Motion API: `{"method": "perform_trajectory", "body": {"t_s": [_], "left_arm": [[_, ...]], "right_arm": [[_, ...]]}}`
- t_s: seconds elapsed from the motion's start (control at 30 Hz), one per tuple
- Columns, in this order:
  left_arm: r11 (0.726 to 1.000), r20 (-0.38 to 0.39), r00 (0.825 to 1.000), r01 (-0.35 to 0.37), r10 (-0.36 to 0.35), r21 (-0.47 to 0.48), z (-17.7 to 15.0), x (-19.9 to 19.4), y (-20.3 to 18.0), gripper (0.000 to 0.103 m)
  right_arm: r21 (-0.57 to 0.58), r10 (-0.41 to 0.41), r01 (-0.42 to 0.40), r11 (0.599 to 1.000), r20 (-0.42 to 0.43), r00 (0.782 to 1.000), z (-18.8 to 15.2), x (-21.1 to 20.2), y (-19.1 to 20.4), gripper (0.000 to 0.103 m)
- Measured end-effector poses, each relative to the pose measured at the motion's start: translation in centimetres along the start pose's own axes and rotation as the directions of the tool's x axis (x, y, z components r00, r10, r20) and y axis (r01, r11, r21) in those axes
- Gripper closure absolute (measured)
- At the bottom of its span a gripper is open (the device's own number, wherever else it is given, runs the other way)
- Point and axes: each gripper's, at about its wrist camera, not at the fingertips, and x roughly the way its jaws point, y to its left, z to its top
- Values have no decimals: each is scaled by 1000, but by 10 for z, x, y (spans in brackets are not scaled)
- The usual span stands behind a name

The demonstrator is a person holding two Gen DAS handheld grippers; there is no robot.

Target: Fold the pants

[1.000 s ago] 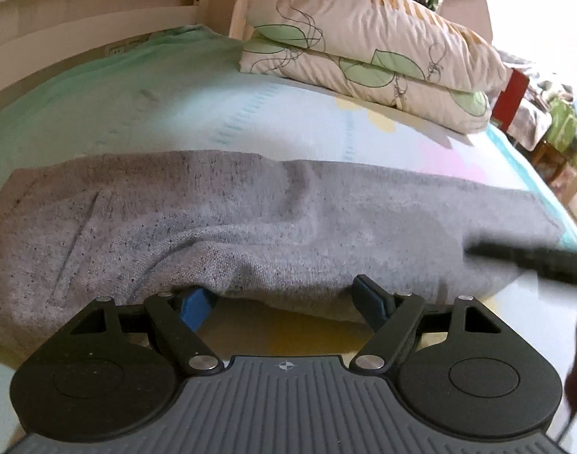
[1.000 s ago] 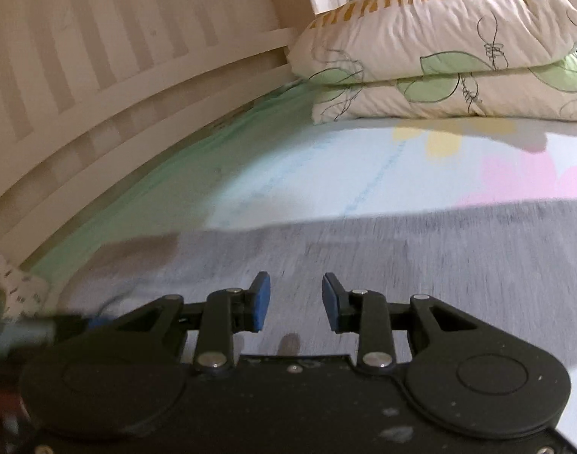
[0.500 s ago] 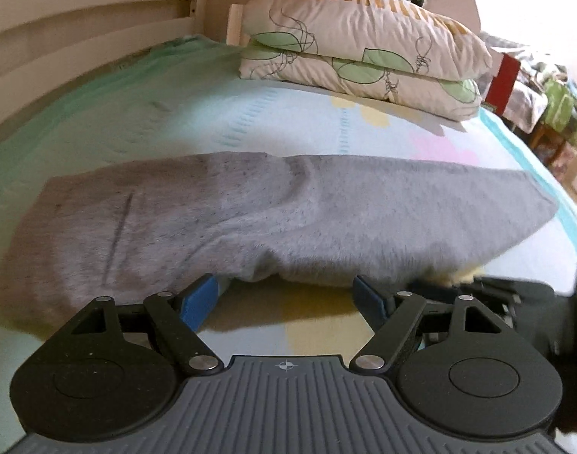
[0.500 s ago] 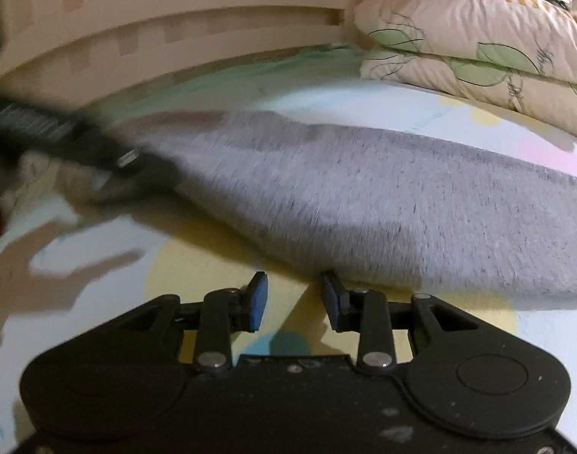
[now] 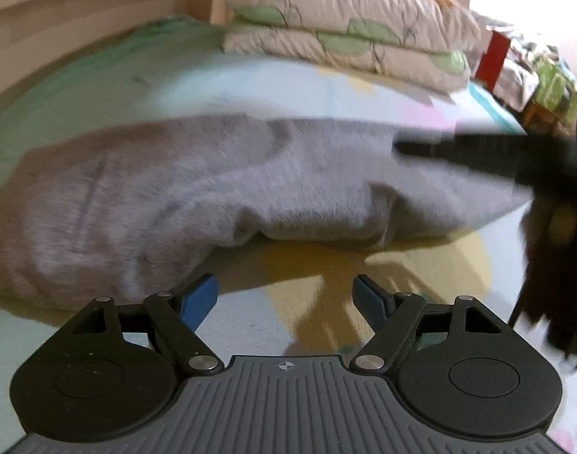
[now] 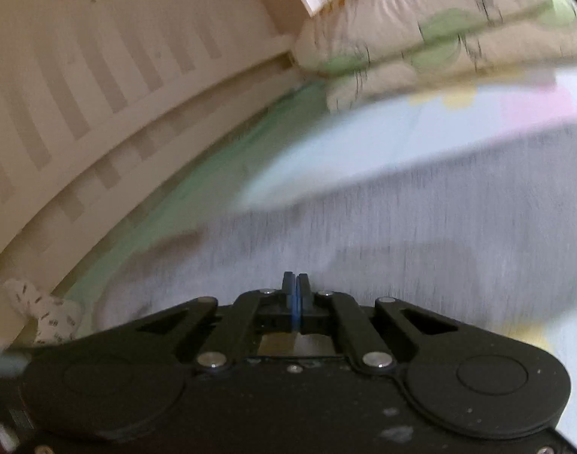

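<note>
Left wrist view: bed sheet (image 5: 110, 87) with pastel patches, grey pants (image 5: 197, 189) lying across it, folded into a long band, near edge bunched just beyond the left gripper (image 5: 284, 297). 2 stacked pillows (image 5: 349, 38) at the far end, well apart from the pants. Left gripper's jaws stand wide apart, nothing between them, same as 1 second ago. Right gripper (image 6: 295, 283) now reaches over the pants from the right, blurred; 0.5 seconds ago it sat low beside the near edge. Its pads, then parted, are now pressed together with no cloth visibly between them. No containers visible. Small patterned cloth (image 6: 42, 314) by the bed rail (image 6: 99, 87).
</note>
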Motion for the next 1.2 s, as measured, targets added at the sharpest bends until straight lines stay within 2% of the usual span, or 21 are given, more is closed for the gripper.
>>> {"method": "perform_trajectory", "body": {"t_s": [0.1,0.2,0.3,0.37,0.47,0.5,0.53,0.6,0.77,0.93,1.1,1.13,1.2], "left_arm": [[999,-20,1000,1,0,33,5,18,-2,26],[998,11,999,42,-43,44,13,22,-6,26],[994,67,992,104,-106,30,25,15,-7,26],[994,86,991,104,-106,20,33,13,-6,26],[985,84,984,160,-155,-56,48,14,6,26],[979,80,981,182,-175,-93,53,14,11,26],[970,77,978,203,-194,-134,57,14,18,26],[953,72,972,234,-224,-194,65,16,26,26],[939,42,964,264,-261,-223,74,14,32,26],[932,29,957,287,-288,-223,74,3,31,26],[913,157,934,349,-320,-210,67,-38,38,26],[920,177,938,330,-297,-209,65,-44,40,26],[952,182,962,237,-202,-195,57,-47,41,25]], "right_arm": [[-16,-10,10,1000,-9,1000,29,-3,0,100],[-48,15,-17,999,-31,999,35,-14,3,94],[-157,-32,17,987,-92,995,15,-26,10,90],[-243,-76,44,969,-123,990,-9,-34,12,90],[-298,-92,39,954,-167,982,-40,-37,16,88],[-310,-89,31,950,-174,981,-49,-36,19,82],[-323,-90,31,946,-169,982,-55,-35,22,77],[-340,-84,33,940,-138,987,-64,-33,30,48],[-334,-47,22,942,-67,997,-71,-15,46,36],[-315,-19,16,949,-8,1000,-64,-5,51,36],[-357,31,19,934,133,991,-49,-28,57,36],[-360,37,22,933,155,987,-47,-36,58,36],[-356,47,11,934,156,987,-44,-47,57,36]]}}
